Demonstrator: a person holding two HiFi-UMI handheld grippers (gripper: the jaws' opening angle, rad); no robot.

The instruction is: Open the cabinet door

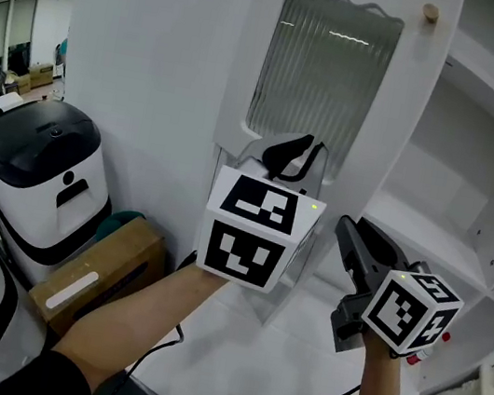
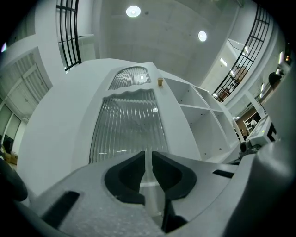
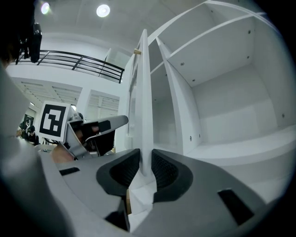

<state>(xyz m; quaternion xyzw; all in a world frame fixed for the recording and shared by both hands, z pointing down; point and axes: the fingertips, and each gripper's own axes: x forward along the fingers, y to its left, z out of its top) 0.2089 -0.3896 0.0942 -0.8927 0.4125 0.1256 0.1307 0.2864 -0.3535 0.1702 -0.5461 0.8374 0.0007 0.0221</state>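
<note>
Door work is what both my tools are here for. My right hand-held gripper [image 3: 142, 162] is clenched on the thin free edge of the cabinet door [image 1: 326, 73], down near its bottom corner. I think I hold it there because that edge is thin enough to pinch, and a pull on it should swing the door easily. The wooden knob [image 1: 431, 13] sits high at the door's top corner, well apart from both grippers, so nothing is using it.

My left hand-held gripper [image 2: 148, 159] grasps nothing. Its jaws have a slim gap, and through the gap I only see the door's front. It is just in front of the door's lower part, maybe to steady it or push it.

The door already stands out from the cabinet. The bare white shelves [image 1: 484, 139] show past its free edge, so I think the job is partly done.

Now I count. I see one door, one knob, and two hand-held grippers. The door has two parts of stripy glass [image 2: 127, 125], a small one above a big one. On the floor by the cabinet's left side are two white machines [image 1: 39, 169] with black tops and one brown box [image 1: 96, 274].
</note>
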